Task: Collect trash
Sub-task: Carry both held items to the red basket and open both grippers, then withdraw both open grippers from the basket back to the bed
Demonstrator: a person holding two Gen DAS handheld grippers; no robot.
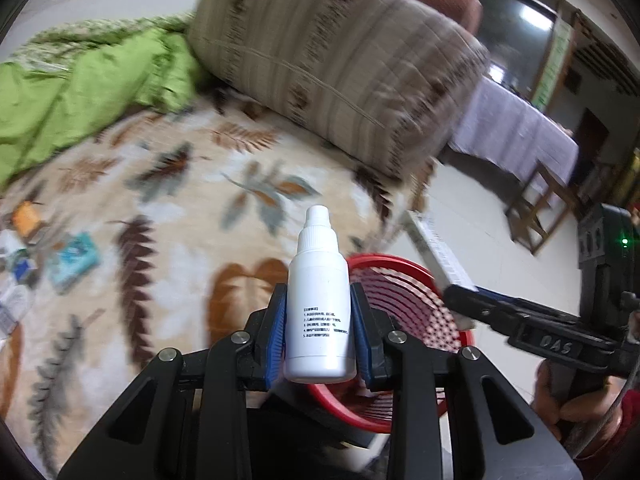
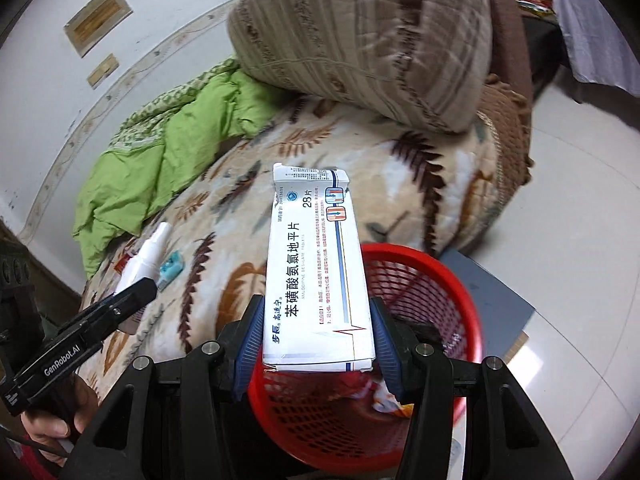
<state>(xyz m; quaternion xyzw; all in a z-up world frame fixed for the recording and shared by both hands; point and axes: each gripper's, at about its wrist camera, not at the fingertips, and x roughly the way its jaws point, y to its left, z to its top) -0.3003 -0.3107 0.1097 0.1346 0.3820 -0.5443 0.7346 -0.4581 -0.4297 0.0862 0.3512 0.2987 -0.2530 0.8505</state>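
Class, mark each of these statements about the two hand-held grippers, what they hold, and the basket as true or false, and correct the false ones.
1. The left hand-held gripper holds a white bottle. True.
2. The right hand-held gripper is empty. False: it grips a white medicine box.
3. The basket is red. True.
4. The bottle's cap is off. False: its white cap is on.
5. The green quilt lies in the basket. False: it lies on the bed.
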